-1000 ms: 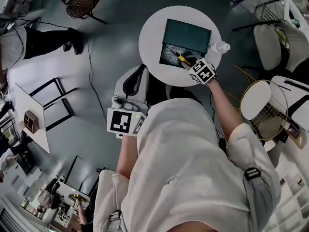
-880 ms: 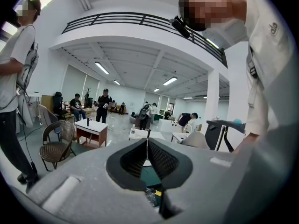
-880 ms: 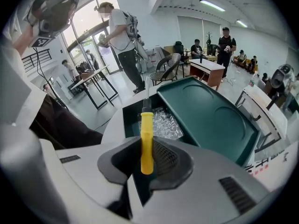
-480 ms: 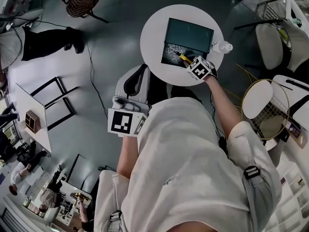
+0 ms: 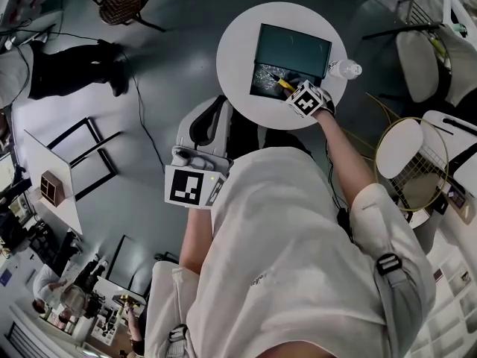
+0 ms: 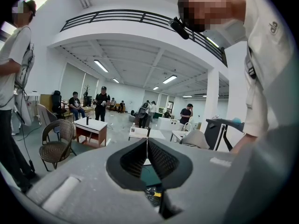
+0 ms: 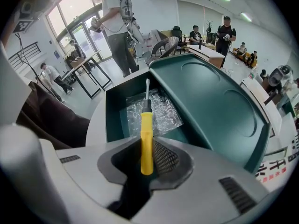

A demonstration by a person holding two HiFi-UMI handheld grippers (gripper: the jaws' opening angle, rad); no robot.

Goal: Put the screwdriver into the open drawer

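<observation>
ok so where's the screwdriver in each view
Head view: upper centre, the screwdriver pokes from the right gripper over the open drawer.
Right gripper view: dead centre, yellow handle clamped in the tongs, tip toward the drawer.
Left gripper view: only a tiny yellow speck low centre, probably it.
Shared landmark: the crinkled clear plastic lying in the drawer.

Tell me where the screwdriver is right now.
The screwdriver is clamped in the right gripper, its tip pointing over the open drawer on the round white table, upper middle of the head view.
</observation>
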